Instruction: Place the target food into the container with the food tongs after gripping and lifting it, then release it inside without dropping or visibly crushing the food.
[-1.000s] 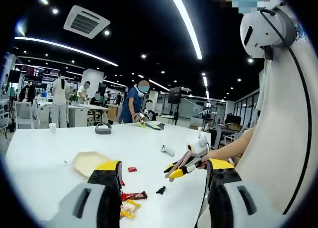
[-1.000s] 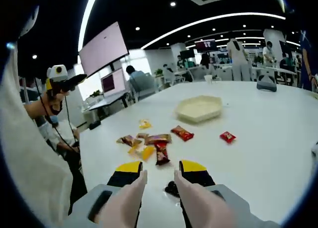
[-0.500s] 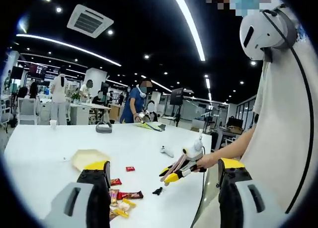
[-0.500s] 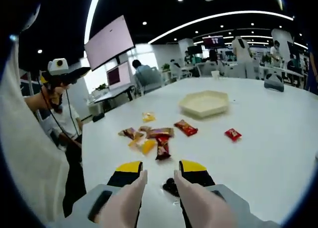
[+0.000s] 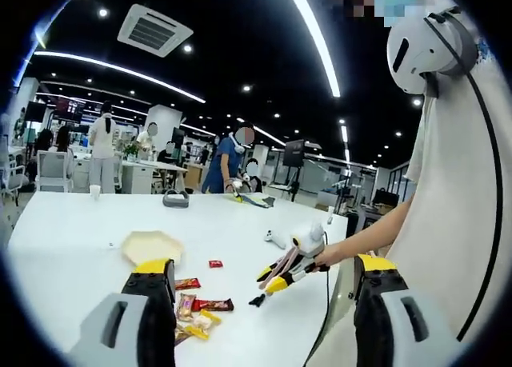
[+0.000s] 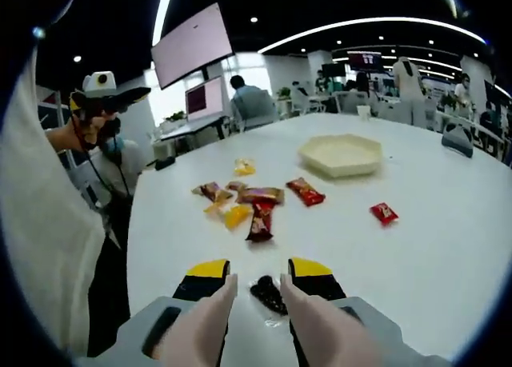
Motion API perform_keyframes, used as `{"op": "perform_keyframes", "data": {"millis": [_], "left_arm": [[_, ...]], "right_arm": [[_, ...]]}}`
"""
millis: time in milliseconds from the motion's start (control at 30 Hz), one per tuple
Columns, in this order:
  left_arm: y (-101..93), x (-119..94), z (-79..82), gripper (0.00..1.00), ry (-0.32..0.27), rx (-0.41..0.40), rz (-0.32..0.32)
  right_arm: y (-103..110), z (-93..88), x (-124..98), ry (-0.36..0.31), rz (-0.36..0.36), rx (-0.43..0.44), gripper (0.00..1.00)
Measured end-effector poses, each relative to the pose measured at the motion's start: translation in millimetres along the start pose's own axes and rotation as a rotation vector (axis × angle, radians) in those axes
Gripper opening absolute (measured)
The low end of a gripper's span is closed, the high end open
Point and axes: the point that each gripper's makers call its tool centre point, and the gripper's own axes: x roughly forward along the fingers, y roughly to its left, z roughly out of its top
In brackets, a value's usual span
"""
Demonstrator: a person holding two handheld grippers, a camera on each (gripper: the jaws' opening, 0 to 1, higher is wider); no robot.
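dark snack packet [image 6: 267,293] between open tongs [image 6: 254,303], not gripped; looks light, crinkly, slippery; pinch mid-body gently.

white table [image 6: 448,255]; cream tray [image 6: 342,155]; scattered snack packets [image 6: 244,203]

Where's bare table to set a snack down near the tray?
Bare table lies right of the red packet and beyond the tray. Crowded: the packet cluster left of the tray, and the dark snack by the tongs.

Both views low over white table [image 6: 448,247], facing opposite ways, sharing snack packets [image 5: 196,307].
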Motion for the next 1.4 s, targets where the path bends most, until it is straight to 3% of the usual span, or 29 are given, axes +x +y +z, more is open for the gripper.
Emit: {"op": "perform_keyframes", "data": {"millis": [300,567,633,733,833,1100,1267,1400], "left_arm": [[4.2,-11.6,-5.3,0.96,0.032,0.004,0.057],[9.4,-18.9,2.2,0.97,-0.017,-0.012,0.101],[11.1,-20.8,2.6,0.97,-0.013,-0.011,0.108],[20.5,-26.1,5.8,0.99,-0.017,0.017,0.167],[19.0,-29.4,13.2,0.98,-0.068,-0.002,0.150],[23.1,-35.0,13.2,0.98,-0.070,0.002,0.177],[24.3,-32.9,5.9,0.99,-0.034,-0.006,0.173],[24.0,-31.0,11.5,0.97,-0.059,0.004,0.163]], "right_arm": [[-3.1,-12.8,10.6,0.041,0.030,-0.016,0.28],[-1.3,-24.4,19.8,0.061,0.071,-0.018,0.28],[0.2,-24.6,19.5,0.048,0.078,-0.059,0.27],[1.0,-24.8,18.5,0.048,0.075,-0.054,0.27],[1.2,-26.0,19.5,0.049,0.074,-0.077,0.27],[2.4,-26.9,21.8,0.045,0.029,-0.137,0.24],[3.5,-26.8,23.4,0.059,0.008,-0.182,0.23],[3.1,-26.6,24.8,0.072,-0.017,-0.197,0.21]]}}
